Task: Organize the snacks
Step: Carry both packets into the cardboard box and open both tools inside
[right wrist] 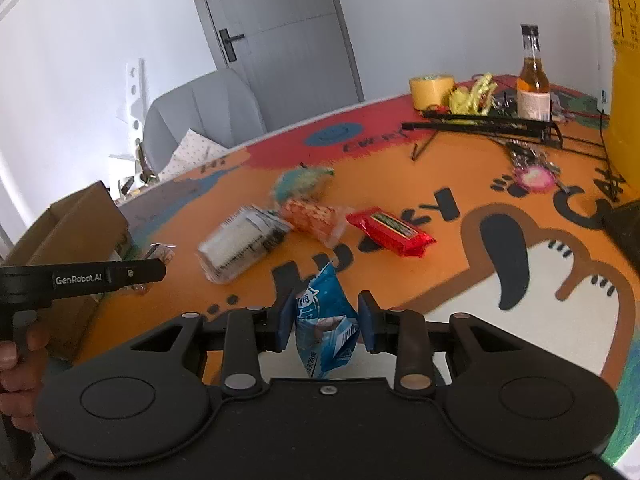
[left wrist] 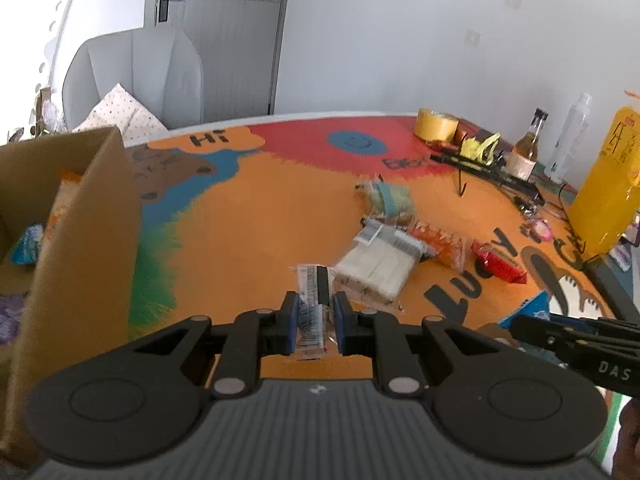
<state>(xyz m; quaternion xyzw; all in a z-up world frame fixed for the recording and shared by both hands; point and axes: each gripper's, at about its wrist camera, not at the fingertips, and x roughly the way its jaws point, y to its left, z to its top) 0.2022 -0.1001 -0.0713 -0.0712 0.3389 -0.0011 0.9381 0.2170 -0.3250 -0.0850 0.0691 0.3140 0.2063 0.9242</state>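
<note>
My left gripper (left wrist: 314, 312) is shut on a small clear snack packet (left wrist: 312, 304) with a barcode, held above the table beside the cardboard box (left wrist: 80, 240) on the left. My right gripper (right wrist: 326, 316) holds a blue snack bag (right wrist: 326, 320) between its blue pads; the bag touches the right pad, with a small gap at the left pad. On the table lie a clear pack of white wafers (left wrist: 376, 268), an orange snack bag (left wrist: 440, 244), a red bar (left wrist: 498, 264) and a green-blue packet (left wrist: 390, 198). The same red bar (right wrist: 390, 232) shows in the right wrist view.
The box holds a blue packet (left wrist: 28, 244). At the table's far right stand a yellow tape roll (left wrist: 436, 124), a glass bottle (left wrist: 526, 148), a black rack (left wrist: 488, 172) and a large yellow bag (left wrist: 608, 188). A grey chair (left wrist: 136, 80) stands behind the table.
</note>
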